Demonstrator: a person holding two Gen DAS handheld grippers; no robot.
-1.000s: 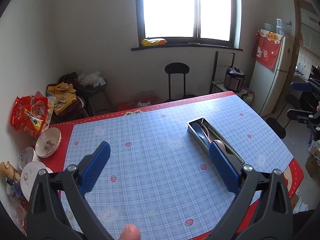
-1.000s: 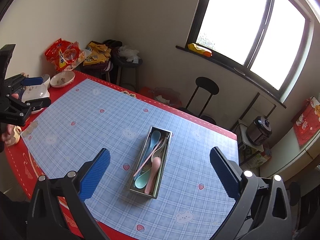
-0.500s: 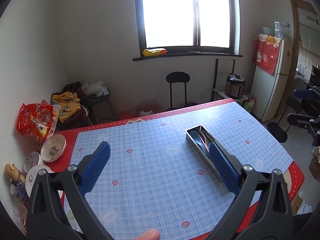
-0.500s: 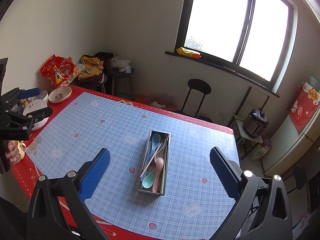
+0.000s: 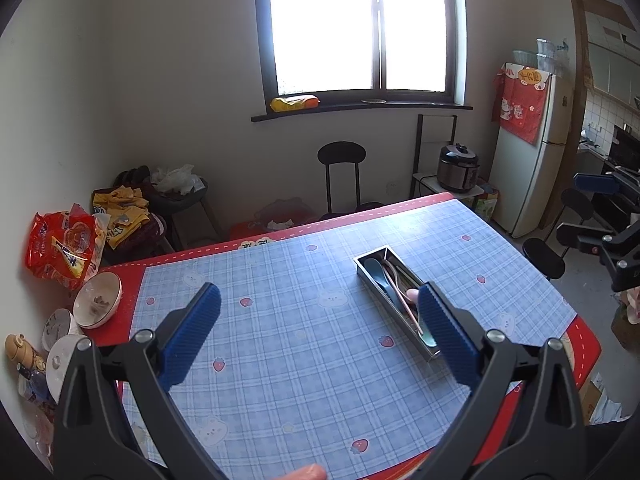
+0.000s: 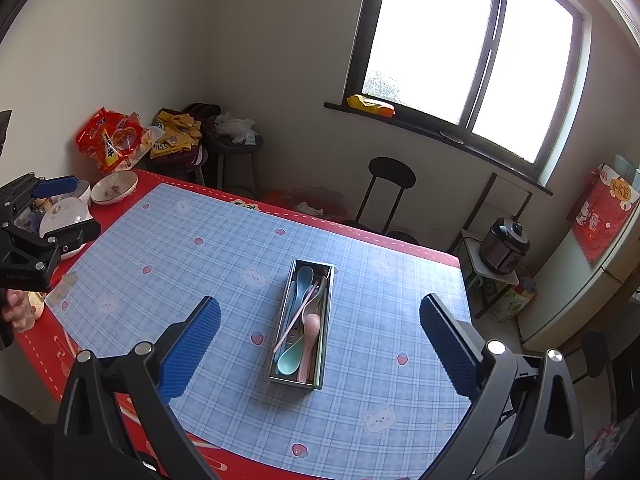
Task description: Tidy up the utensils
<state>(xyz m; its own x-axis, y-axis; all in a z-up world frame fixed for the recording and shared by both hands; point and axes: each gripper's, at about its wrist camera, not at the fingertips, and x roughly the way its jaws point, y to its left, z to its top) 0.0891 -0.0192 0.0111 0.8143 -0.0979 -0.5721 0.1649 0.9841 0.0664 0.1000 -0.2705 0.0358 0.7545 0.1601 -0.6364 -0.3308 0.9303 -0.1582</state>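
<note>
The left gripper (image 5: 316, 320) is held above the table (image 5: 280, 344) with its blue fingers (image 5: 192, 332) wide apart and nothing between them. On the checked tablecloth lies a metal tray (image 5: 370, 270) with spoons (image 5: 378, 274) inside; the right finger hides part of it. Bowls (image 5: 98, 300) stand at the left edge. The right gripper (image 5: 592, 208) shows at the far right, its jaws apart.

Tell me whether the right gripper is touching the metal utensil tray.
Apart. The right wrist view shows the right gripper open and held well above the table, with the metal utensil tray lying on the tablecloth between its fingers, untouched.
</note>
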